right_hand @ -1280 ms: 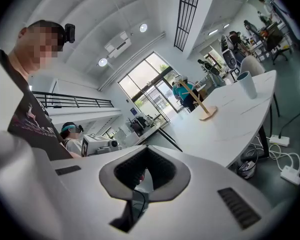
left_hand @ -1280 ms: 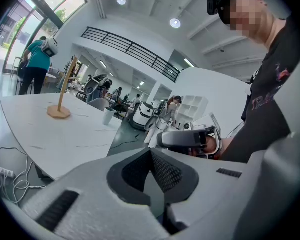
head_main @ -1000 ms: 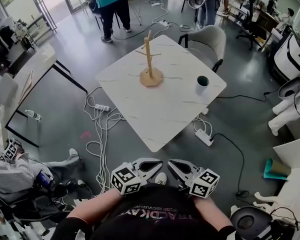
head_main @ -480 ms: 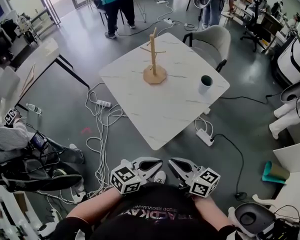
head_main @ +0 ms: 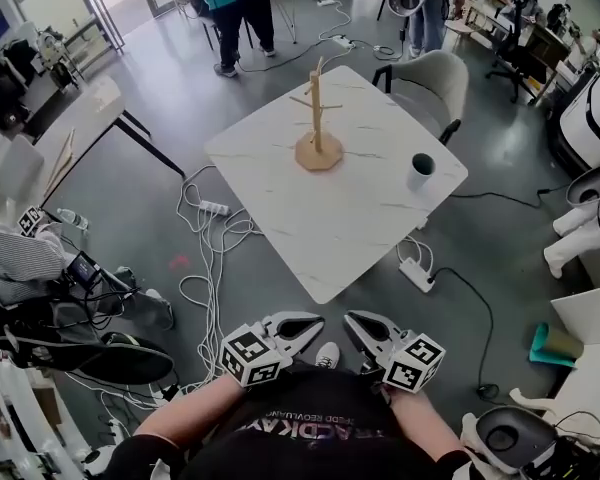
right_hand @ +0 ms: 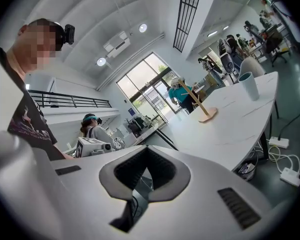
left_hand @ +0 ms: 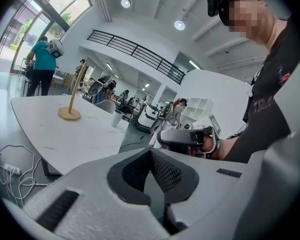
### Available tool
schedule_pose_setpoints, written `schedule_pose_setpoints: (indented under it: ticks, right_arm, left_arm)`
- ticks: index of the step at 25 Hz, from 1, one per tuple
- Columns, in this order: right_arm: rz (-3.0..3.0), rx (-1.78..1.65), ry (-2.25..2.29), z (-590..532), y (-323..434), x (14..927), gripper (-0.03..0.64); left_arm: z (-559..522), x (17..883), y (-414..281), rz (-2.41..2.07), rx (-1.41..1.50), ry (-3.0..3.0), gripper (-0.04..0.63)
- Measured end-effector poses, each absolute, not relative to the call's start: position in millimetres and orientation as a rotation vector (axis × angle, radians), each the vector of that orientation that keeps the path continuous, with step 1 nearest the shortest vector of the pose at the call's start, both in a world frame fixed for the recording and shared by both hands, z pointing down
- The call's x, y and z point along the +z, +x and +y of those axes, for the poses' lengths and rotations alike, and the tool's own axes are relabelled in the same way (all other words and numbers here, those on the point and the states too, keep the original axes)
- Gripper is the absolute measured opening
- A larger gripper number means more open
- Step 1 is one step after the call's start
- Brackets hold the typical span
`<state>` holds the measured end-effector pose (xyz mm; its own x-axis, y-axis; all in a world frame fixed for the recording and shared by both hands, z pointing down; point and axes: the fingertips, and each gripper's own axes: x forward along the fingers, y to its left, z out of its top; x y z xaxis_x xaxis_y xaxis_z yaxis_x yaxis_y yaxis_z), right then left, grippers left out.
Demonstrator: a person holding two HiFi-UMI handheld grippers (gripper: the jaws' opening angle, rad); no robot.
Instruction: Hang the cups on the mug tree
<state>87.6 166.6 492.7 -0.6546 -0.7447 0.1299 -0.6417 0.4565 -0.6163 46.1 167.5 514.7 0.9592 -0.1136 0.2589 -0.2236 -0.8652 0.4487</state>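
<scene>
Marble table (head_main: 330, 238) stays as before — cup (head_main: 420, 171) stands unhung, well apart from mug tree (head_main: 318, 128); left gripper (head_main: 310, 323) and right gripper (head_main: 355, 323) closed, empty.

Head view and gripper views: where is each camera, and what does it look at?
Head view: on the person's head, looking down at the white marbled table, wooden mug tree, white cup; left tongs, right tongs, black shirt show.
Left gripper view: on the left tongs, facing the table; its shut tips and the shirt show.
Right gripper view: on the right tongs, likewise.
Shared: all see tree and cup.
</scene>
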Motion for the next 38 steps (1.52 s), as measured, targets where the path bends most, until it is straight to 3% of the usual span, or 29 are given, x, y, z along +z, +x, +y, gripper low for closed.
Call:
schedule_pose_setpoints:
  ticks: [38]
  right_arm:
    - [2.192,-0.808,-1.681,44.6,24.9,478.5,0.008]
  left_arm:
    - [31.4,495.6,-31.0,0.176,0.308,2.653,-0.003]
